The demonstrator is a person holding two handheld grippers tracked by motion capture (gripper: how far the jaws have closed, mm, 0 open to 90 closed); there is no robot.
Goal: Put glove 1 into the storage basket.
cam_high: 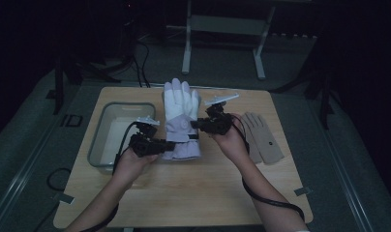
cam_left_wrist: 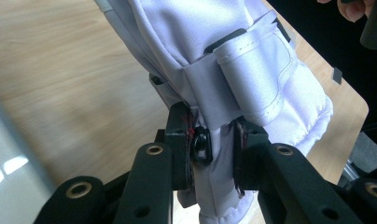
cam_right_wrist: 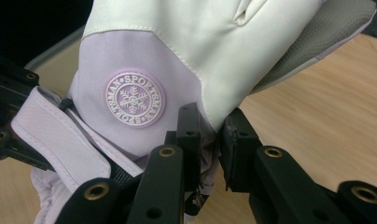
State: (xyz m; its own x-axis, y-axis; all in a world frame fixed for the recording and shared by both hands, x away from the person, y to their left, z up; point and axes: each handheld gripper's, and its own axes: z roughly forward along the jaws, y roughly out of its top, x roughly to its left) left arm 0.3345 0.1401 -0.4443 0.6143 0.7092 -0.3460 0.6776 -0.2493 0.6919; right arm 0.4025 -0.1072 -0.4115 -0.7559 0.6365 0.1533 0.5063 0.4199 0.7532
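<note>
High view: I hold the ski glove by thin fabric pinches, left gripper at the cuff, right gripper at its side edge; uneven pulling could slip either fold free.

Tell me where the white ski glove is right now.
In the high view the white ski glove is at mid-table, held between the left gripper and right gripper, with the clear bin to its left and the tan glove to its right.

From my seat, the glove's fingertips run off the top edge beyond the right gripper; its cuff edge vanishes between the left gripper's jaws, pads buried in fabric.
</note>
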